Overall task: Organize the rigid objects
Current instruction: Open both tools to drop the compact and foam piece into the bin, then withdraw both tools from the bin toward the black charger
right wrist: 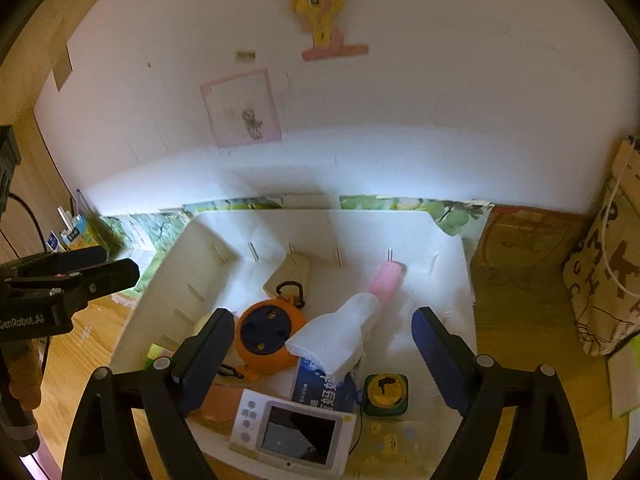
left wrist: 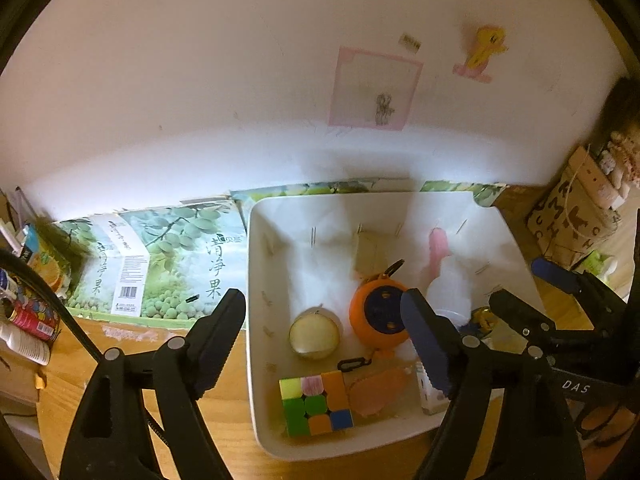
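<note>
The left gripper [left wrist: 324, 340] hangs over the near left of the white bin [left wrist: 256, 264], jaws wide with nothing between them; no earlier view is given. Only the left wrist view shows the one cube [left wrist: 316, 402] in the bin's near corner, the round tin [left wrist: 314, 338] just behind it, and the green fruit box [left wrist: 160, 264] on the table [left wrist: 216, 412] to the left, printed with Chinese characters and a barcode. The right gripper [right wrist: 322, 354] also stands with jaws wide and empty, above the bin's near edge. Only the right wrist view shows the white screen device [right wrist: 294, 428] nearest, a blue-labelled pack with Chinese writing [right wrist: 320, 390] and a small yellow-topped jar [right wrist: 386, 394] behind it. Both views show one orange reel [right wrist: 266, 340] mid-bin, a white bottle with a pink cap [right wrist: 352, 320] lying beside it, and a beige block [right wrist: 290, 272] at the far wall. The left gripper's body reads "GenRobot.AI". On the wall hang a pink-framed drawing [right wrist: 240, 108] and a yellow pony clip [right wrist: 320, 20].
</note>
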A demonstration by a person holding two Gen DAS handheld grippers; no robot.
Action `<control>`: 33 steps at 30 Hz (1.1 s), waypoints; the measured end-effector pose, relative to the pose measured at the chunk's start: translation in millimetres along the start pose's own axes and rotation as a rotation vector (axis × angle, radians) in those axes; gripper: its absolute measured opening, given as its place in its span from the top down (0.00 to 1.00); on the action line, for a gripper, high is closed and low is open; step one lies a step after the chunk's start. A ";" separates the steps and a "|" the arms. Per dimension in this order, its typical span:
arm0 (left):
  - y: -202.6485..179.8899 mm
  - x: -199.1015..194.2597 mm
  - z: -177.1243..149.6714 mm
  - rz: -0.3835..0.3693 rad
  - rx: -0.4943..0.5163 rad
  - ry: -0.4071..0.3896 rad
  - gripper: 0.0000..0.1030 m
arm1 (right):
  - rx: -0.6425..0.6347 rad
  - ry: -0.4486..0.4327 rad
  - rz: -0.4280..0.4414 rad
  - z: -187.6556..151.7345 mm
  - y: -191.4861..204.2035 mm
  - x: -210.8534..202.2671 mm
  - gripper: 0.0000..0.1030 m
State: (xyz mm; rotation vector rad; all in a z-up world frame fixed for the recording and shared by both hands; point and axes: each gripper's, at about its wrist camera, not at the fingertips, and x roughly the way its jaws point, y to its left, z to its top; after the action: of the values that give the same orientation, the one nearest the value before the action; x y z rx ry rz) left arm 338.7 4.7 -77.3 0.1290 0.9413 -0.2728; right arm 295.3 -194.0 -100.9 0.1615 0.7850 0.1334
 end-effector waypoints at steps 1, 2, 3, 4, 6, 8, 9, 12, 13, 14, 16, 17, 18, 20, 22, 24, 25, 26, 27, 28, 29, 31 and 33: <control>0.2 -4.6 -0.6 -0.002 -0.002 -0.007 0.20 | 0.006 -0.007 0.001 0.4 0.5 -5.3 0.12; 0.5 -9.9 -1.2 -0.004 -0.004 -0.014 0.20 | 0.010 -0.011 0.001 0.7 1.0 -9.7 0.12; 0.9 -16.1 -2.4 -0.006 -0.006 -0.024 0.20 | 0.014 -0.017 0.000 1.1 1.7 -13.9 0.12; 1.1 -21.2 -3.1 -0.007 -0.007 -0.032 0.20 | 0.020 -0.025 -0.001 1.0 2.7 -20.7 0.12; 0.9 -33.4 -6.4 -0.010 -0.007 -0.048 0.20 | 0.028 -0.040 -0.001 0.5 4.1 -29.9 0.12; 0.7 -45.1 -9.7 -0.014 -0.006 -0.063 0.20 | 0.036 -0.054 -0.001 -1.4 5.8 -41.8 0.12; 0.5 -51.4 -11.9 -0.017 -0.004 -0.071 0.20 | 0.037 -0.060 -0.003 -2.4 6.6 -46.7 0.12; -0.7 -67.7 -19.0 -0.022 0.000 -0.085 0.20 | 0.029 -0.075 -0.016 -10.0 12.2 -61.1 0.12; -0.9 -72.7 -21.7 -0.025 0.000 -0.090 0.20 | 0.027 -0.080 -0.021 -13.4 13.9 -66.2 0.12; -0.8 -77.9 -25.0 -0.029 -0.002 -0.094 0.20 | 0.027 -0.085 -0.024 -17.4 15.5 -71.6 0.12; -1.0 -86.5 -31.4 -0.036 -0.005 -0.099 0.20 | 0.031 -0.092 -0.030 -25.9 18.5 -81.3 0.12; -1.0 -91.4 -36.1 -0.040 -0.007 -0.101 0.20 | 0.033 -0.094 -0.033 -29.2 19.2 -85.1 0.12; -1.1 -94.0 -39.2 -0.042 -0.009 -0.102 0.20 | 0.036 -0.098 -0.036 -34.5 20.5 -90.1 0.12; -1.2 -100.9 -48.3 -0.051 -0.012 -0.104 0.20 | 0.039 -0.104 -0.040 -43.7 22.7 -98.2 0.12; -2.2 -106.6 -57.9 -0.056 -0.013 -0.105 0.20 | 0.041 -0.113 -0.047 -54.6 24.6 -106.8 0.12; -3.9 -111.5 -68.0 -0.058 -0.011 -0.105 0.20 | 0.046 -0.118 -0.056 -66.3 26.4 -114.5 0.12; -5.2 -113.8 -72.8 -0.060 -0.011 -0.104 0.20 | 0.051 -0.120 -0.061 -72.4 26.5 -118.1 0.12; -6.3 -115.6 -77.9 -0.063 -0.010 -0.102 0.20 | 0.058 -0.122 -0.066 -78.3 26.8 -121.4 0.12; -8.1 -117.4 -83.4 -0.068 -0.009 -0.098 0.20 | 0.066 -0.124 -0.070 -83.9 27.3 -124.5 0.12; -9.2 -118.5 -87.8 -0.070 -0.009 -0.094 0.20 | 0.075 -0.128 -0.073 -90.1 27.1 -128.1 0.12; -10.3 -118.9 -92.4 -0.073 -0.009 -0.088 0.20 | 0.084 -0.130 -0.076 -96.2 26.8 -131.5 0.12; -12.8 -119.3 -101.1 -0.079 -0.009 -0.073 0.20 | 0.097 -0.133 -0.086 -107.3 26.2 -137.3 0.12; -16.2 -119.2 -109.7 -0.085 -0.007 -0.059 0.20 | 0.105 -0.137 -0.095 -116.6 25.4 -142.5 0.12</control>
State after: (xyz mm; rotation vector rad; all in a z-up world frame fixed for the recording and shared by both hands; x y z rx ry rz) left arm 182.1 35.0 -44.5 0.0739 0.8905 -0.3498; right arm 111.0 -183.6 -78.7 0.2299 0.6621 -0.0094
